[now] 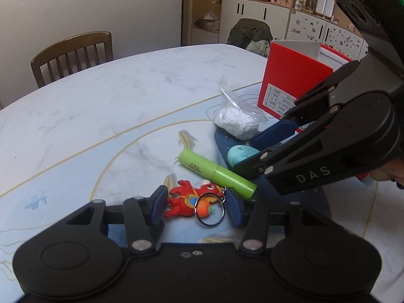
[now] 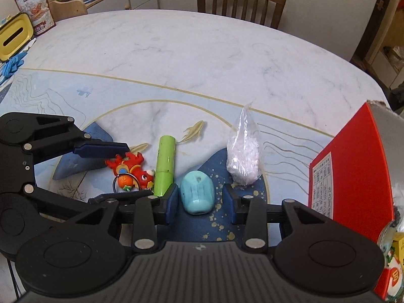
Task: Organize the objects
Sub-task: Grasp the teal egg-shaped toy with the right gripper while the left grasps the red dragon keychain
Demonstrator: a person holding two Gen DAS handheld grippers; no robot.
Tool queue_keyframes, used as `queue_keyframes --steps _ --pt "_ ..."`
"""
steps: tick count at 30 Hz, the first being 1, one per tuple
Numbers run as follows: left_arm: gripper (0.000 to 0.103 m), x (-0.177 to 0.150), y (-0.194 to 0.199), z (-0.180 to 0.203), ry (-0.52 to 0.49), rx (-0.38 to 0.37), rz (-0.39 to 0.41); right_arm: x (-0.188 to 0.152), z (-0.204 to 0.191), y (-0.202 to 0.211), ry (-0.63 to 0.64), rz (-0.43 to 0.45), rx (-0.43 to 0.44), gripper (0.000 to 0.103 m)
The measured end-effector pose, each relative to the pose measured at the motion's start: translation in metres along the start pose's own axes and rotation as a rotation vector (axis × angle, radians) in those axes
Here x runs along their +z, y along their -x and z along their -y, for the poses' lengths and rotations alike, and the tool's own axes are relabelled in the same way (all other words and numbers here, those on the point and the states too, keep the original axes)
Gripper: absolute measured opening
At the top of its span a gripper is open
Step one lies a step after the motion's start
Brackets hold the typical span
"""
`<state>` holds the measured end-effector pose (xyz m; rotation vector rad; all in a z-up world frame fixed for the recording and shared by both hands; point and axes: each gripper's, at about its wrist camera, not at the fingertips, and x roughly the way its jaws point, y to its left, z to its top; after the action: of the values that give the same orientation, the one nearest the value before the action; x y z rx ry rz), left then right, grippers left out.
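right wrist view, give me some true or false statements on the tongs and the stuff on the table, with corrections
1. The right tongs straddle the turquoise lump, open. True.
2. The green tube stands upright. False: it lies flat.
3. The left tongs sit open around the red keychain toy. True.
4. The clear bag of white granules is inside the red box. False: it lies on the table.
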<state>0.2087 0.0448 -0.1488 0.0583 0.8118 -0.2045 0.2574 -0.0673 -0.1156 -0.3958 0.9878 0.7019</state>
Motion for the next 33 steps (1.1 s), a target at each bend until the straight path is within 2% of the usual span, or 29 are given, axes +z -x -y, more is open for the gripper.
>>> queue_keyframes --steps 3,14,19,26,33 --pt "0.048 0.0 0.001 -0.001 0.015 -0.005 0.0 -0.002 0.0 0.001 -0.017 -0.003 0.009 0.03" --pt "0.048 -0.004 0.009 -0.01 0.085 -0.023 -0.01 -0.006 -0.001 0.015 -0.128 0.004 -0.018 0.029" --pt "0.048 -0.009 0.017 -0.012 0.126 -0.03 -0.024 -0.015 -0.003 0.033 -0.153 0.003 -0.02 0.029" --pt "0.048 -0.016 0.036 -0.008 0.166 -0.029 -0.009 -0.029 -0.008 0.062 -0.197 0.019 -0.018 0.029" --pt "0.048 -0.009 0.063 0.002 0.18 -0.033 0.022 -0.039 -0.005 0.096 -0.236 0.058 -0.006 0.029"
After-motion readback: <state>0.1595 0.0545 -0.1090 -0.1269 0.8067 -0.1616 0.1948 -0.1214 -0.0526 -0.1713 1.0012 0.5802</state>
